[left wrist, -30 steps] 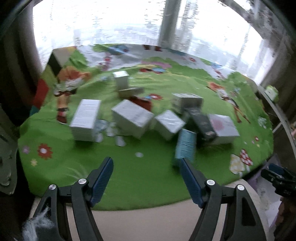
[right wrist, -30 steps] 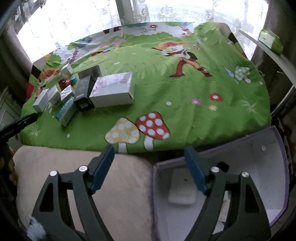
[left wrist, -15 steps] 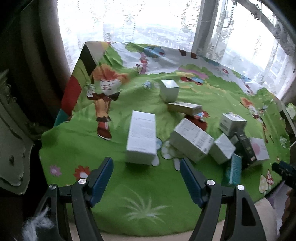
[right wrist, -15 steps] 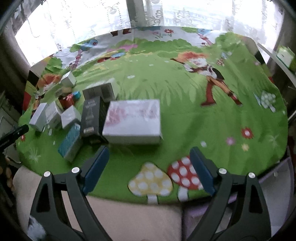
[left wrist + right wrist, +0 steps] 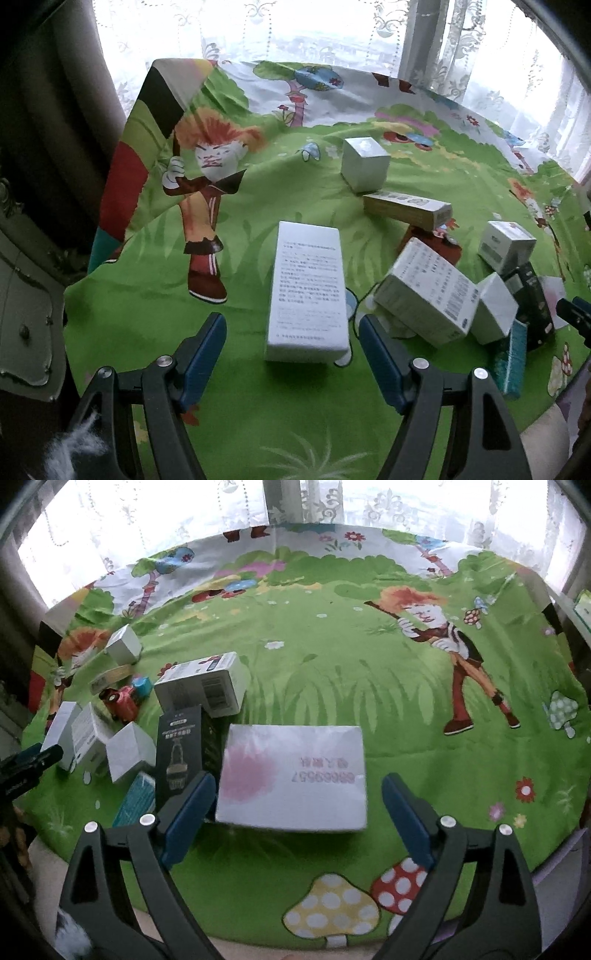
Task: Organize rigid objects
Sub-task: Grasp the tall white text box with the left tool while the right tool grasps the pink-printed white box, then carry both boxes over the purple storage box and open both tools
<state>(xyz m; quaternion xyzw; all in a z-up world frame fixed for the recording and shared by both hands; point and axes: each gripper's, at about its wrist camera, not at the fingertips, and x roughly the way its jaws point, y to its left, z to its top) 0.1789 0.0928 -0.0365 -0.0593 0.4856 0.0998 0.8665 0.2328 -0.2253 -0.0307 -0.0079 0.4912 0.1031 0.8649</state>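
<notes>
Several boxes lie on a green cartoon tablecloth point(image 5: 258, 413). My left gripper point(image 5: 291, 332) is open, its fingers flanking the near end of a long white printed box point(image 5: 308, 288). To its right lie a tilted white barcode box point(image 5: 428, 291) and a small white box point(image 5: 495, 314). My right gripper point(image 5: 297, 801) is open around the near edge of a wide white box with a pink flower point(image 5: 293, 775). A black box point(image 5: 179, 753) stands against that box's left side, by my left finger.
Further boxes: a white cube point(image 5: 364, 162), a long yellow-sided box point(image 5: 406, 208), a teal box point(image 5: 513, 354), a grey-white box point(image 5: 203, 688), a red toy car point(image 5: 120, 701). A window with lace curtains point(image 5: 147, 513) is behind. The other gripper shows at the left edge point(image 5: 26, 764).
Both grippers have moved forward over the table. The left one swung left to the long white box; the right one left the purple container and closed in on the flowered box.
</notes>
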